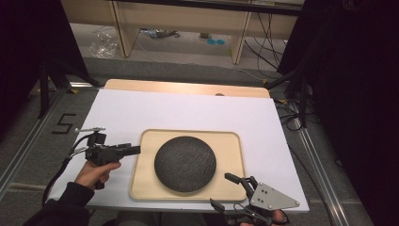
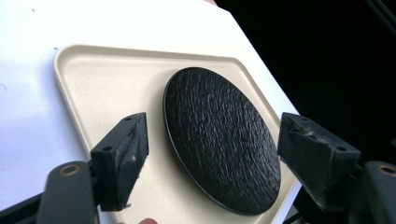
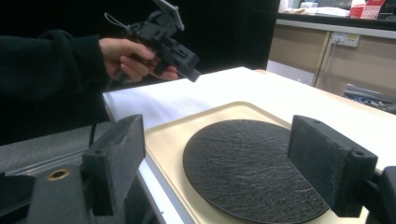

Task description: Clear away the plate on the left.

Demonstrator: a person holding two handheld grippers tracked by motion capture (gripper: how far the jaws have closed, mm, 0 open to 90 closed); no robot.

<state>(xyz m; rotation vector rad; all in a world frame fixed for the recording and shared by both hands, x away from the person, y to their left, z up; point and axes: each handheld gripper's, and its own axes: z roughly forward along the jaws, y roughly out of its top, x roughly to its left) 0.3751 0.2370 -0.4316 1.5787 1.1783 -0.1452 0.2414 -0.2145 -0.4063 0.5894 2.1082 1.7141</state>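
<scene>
Black textured plate (image 1: 185,163) lies flat in the middle of the cream tray (image 1: 141,179) on the white table (image 1: 127,110); left gripper (image 1: 134,150) hangs just off the tray's left edge, jaws spread, gripping nothing; right gripper (image 1: 225,190) sits at the tray's near right corner, jaws wide apart too, nothing between them.

Lighting dim overall; surroundings drop to near black at left & right in high view. White sheet-covered counter (image 1: 188,110) is the brightest area, blown out w/ glare in left gripper view. Round black textured plate (image 2: 219,140) catches soft sheen on its grain. Near black jaws soft, out of focus in both gripper views. All pics grainy, low-res.
</scene>
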